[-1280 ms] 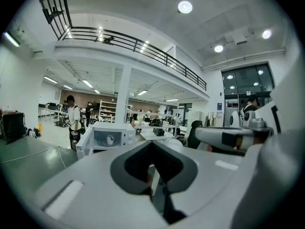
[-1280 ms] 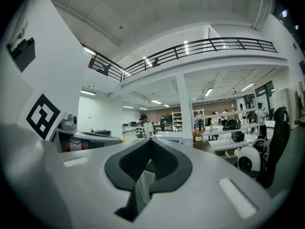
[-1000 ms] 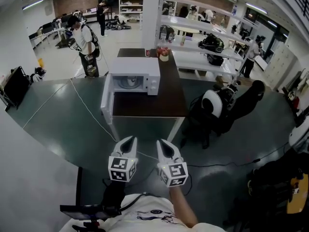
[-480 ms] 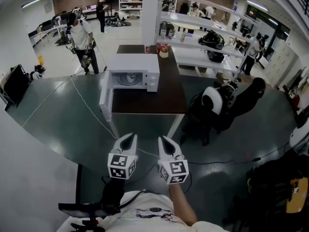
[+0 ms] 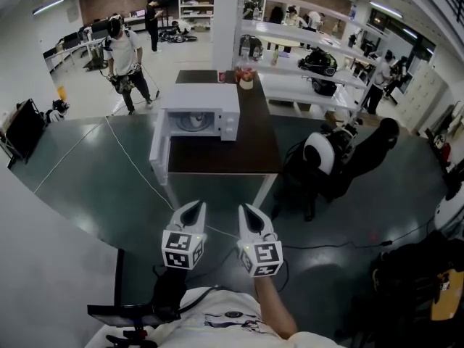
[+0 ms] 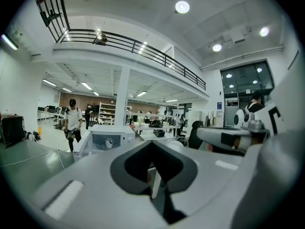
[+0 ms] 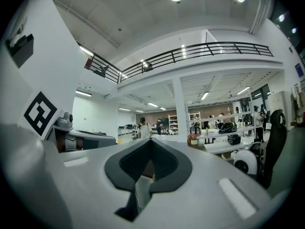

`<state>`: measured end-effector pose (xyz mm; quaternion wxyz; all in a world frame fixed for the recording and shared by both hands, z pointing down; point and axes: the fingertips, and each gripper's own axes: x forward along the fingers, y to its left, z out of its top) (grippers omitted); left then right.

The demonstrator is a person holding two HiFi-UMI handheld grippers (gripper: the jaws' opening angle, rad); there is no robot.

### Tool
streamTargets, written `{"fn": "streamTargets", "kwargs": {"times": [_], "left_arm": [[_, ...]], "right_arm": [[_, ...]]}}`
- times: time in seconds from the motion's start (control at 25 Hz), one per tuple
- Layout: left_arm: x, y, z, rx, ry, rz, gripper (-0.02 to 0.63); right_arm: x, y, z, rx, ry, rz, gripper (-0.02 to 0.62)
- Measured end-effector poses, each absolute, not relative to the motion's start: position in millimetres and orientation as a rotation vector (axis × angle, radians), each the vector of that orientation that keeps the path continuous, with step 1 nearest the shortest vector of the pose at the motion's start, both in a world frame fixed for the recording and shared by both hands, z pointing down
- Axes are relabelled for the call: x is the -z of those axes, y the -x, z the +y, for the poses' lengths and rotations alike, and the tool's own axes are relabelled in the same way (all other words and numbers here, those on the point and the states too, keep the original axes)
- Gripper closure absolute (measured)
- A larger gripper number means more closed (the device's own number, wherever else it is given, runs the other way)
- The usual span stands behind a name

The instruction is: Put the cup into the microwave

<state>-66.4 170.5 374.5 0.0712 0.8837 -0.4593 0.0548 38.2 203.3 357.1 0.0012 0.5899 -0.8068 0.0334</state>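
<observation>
On table [image 5: 254, 151]: microwave [image 5: 201, 96] open, small white item [image 6: 110, 141] inside. L gripper [image 5: 194, 207], R gripper [image 5: 246, 210] fingers [image 5: 191, 213] together.

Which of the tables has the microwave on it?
The dark brown table, straight ahead; the white microwave sits on its left side, door swung open. The white tables beside it carry no microwave.
</observation>
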Motion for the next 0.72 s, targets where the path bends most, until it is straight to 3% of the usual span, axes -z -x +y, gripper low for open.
{"fn": "streamTargets", "kwargs": {"times": [0.72], "left_arm": [[-370.5,62.7,171.9,-0.139,-2.654,-1.375,0.607]], "right_arm": [[-359.8,-40.7,205.2,-0.125,-1.834,-2.538,0.597]]}}
